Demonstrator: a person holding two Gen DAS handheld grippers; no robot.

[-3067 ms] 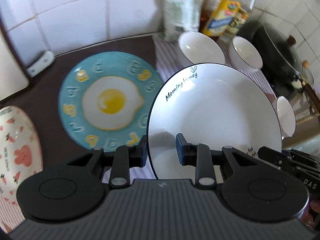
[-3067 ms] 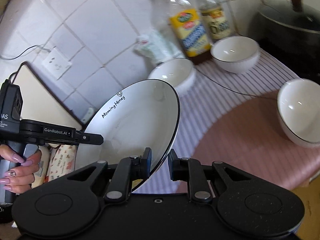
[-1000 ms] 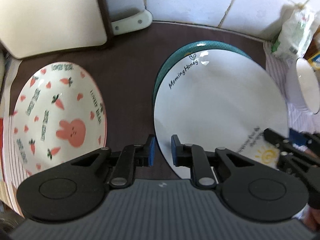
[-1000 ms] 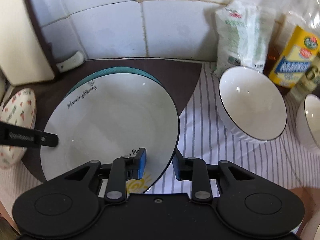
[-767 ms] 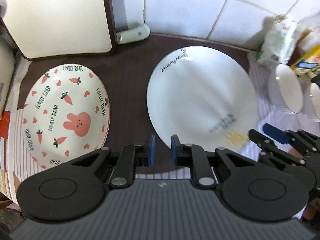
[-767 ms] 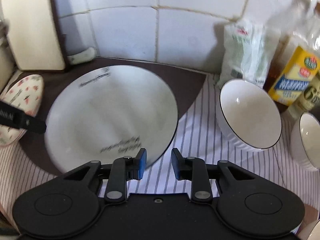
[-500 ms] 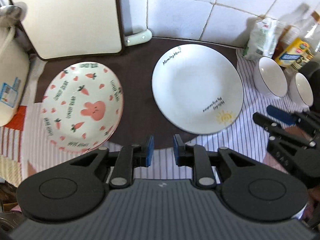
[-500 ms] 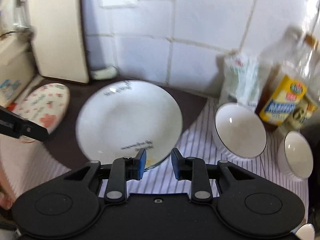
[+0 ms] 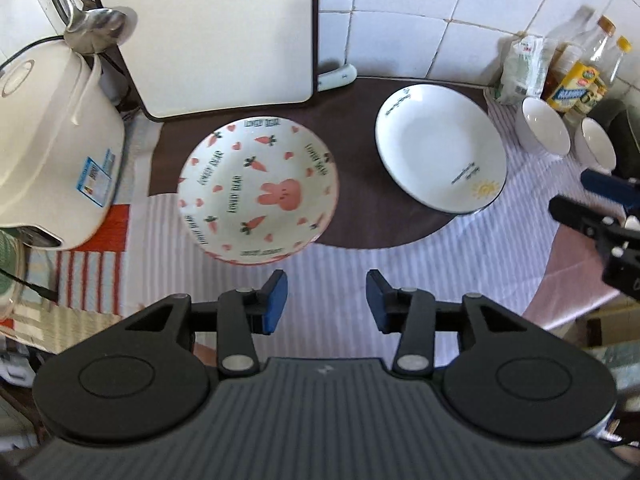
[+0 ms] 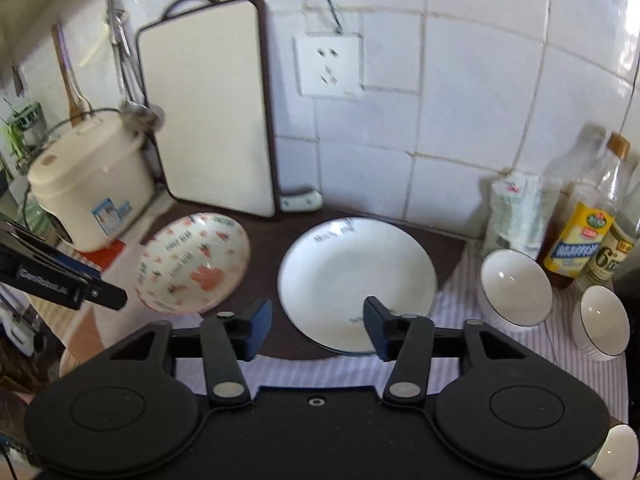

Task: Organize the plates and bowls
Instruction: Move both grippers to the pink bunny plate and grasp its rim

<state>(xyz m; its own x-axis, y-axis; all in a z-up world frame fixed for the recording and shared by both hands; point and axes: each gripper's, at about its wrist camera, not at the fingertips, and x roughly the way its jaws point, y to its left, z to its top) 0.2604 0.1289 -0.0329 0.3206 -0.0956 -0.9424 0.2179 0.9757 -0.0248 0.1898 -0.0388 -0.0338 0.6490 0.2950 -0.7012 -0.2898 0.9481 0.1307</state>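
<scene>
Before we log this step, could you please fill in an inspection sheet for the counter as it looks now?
Surface: striped cloth with a dark brown mat over it.
Job's things: white plate and rabbit-print plate lie apart on the mat; white bowls stand on the cloth beside the bottles.
Clutter: rice cooker, cutting board leaning on the wall, bottles, a bag.
Grippers: left claw and right claw are open and hold nothing; their jaws have just been opening.
Cables: one runs up from the wall socket; another lies by the cooker.
Surroundings: white tiled wall, hanging utensils.
</scene>
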